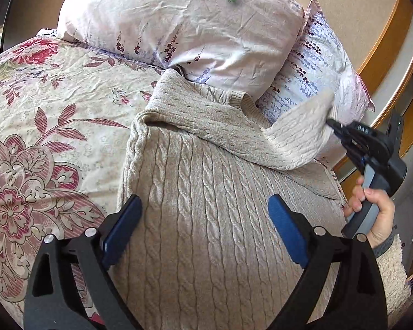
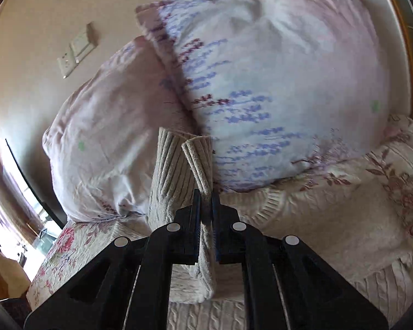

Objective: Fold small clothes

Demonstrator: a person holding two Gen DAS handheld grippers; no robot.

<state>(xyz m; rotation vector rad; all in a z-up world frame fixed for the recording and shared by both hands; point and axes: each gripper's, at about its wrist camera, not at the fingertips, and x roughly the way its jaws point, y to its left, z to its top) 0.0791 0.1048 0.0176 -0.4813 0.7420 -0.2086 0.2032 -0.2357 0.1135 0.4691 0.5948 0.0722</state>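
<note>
A beige cable-knit sweater [image 1: 206, 192] lies on the floral bedspread [image 1: 41, 115], its left sleeve folded across the chest. My left gripper [image 1: 203, 228] is open and empty, hovering over the sweater's body with blue pads wide apart. My right gripper [image 1: 333, 126] is at the right, shut on the sweater's right sleeve cuff [image 1: 305, 132] and holding it lifted above the body. In the right wrist view the ribbed cuff [image 2: 198, 162] stands up between the shut fingers of my right gripper [image 2: 205, 195].
Two floral pillows [image 1: 184, 27] [image 1: 322, 63] lean at the head of the bed, right behind the sweater's collar. A wooden bed frame edge [image 1: 385, 49] runs on the right. A wall switch plate [image 2: 77, 49] shows on the beige wall.
</note>
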